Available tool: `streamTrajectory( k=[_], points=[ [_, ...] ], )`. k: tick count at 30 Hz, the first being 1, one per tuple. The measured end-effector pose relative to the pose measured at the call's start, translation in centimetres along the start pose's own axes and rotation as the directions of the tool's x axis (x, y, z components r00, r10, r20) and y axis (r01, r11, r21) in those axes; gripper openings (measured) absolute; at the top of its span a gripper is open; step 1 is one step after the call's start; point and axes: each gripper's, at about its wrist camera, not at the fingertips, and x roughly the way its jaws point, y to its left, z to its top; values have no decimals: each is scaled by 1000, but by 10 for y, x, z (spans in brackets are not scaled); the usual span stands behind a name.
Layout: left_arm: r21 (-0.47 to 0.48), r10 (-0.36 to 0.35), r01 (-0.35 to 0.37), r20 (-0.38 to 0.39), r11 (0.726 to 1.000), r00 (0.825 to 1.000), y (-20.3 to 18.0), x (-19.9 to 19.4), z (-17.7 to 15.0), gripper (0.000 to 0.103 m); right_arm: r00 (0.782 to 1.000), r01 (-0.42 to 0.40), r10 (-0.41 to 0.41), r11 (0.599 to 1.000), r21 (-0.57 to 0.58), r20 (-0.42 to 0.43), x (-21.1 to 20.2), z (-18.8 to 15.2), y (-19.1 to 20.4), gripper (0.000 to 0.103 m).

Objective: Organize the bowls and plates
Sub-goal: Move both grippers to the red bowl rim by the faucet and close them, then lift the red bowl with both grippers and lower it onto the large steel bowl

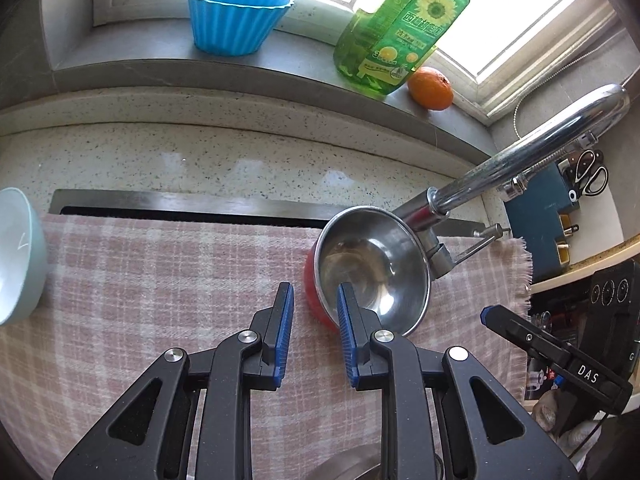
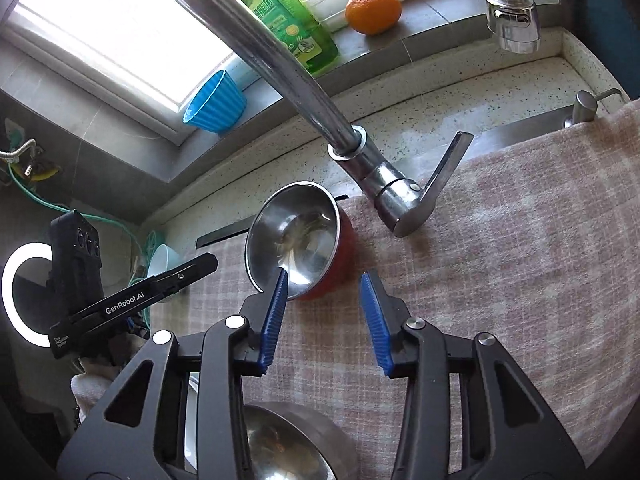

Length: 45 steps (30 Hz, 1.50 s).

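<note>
Steel lines the red-sided bowl (image 1: pixel 372 268) that stands on the pink checked cloth (image 1: pixel 160 280), just in front of the tap's base (image 1: pixel 432 216); I take the tap as landmark for everything. The cloth seems spread over the sink below the tap, probably to serve as a soft sorting surface. Far to the left of the tap, at the cloth's edge, a pale mint bowl (image 1: pixel 18 256) rests tilted on its side, well apart from the steel one, so the two are not yet gathered. On the sill behind the tap stand a blue fluted cup (image 1: pixel 240 16), a green detergent bottle (image 1: pixel 392 36) and an orange (image 1: pixel 431 88), none of them part of the job.

Both claws hover over the cloth on the near side of the tap. The left gripper (image 1: pixel 316 296) is parted moderately and holds nothing; its right finger overlaps the steel bowl's near rim, though I cannot tell whether it touches. The right gripper (image 2: pixel 326 284) gapes wider, also empty, its left finger overlapping the same rim. Another steel bowl (image 2: pixel 280 444) sits beneath it, nearest the person.
</note>
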Motion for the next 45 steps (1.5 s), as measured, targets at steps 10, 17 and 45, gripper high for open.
streamTrajectory(
  k=[10,17,45],
  points=[
    [23,33,-32,-32,999,999,-6,28,12,21,999,14,-13,1000,23,-35,27,11,-8,30],
    [28,48,-47,-33,999,998,-5,34,15,20,998,40,-40,999,4,-49,43,20,-2,23],
    [57,46,-44,-31,997,998,-15,31,7,11,991,112,-117,991,-69,-69,58,20,24,9]
  ],
)
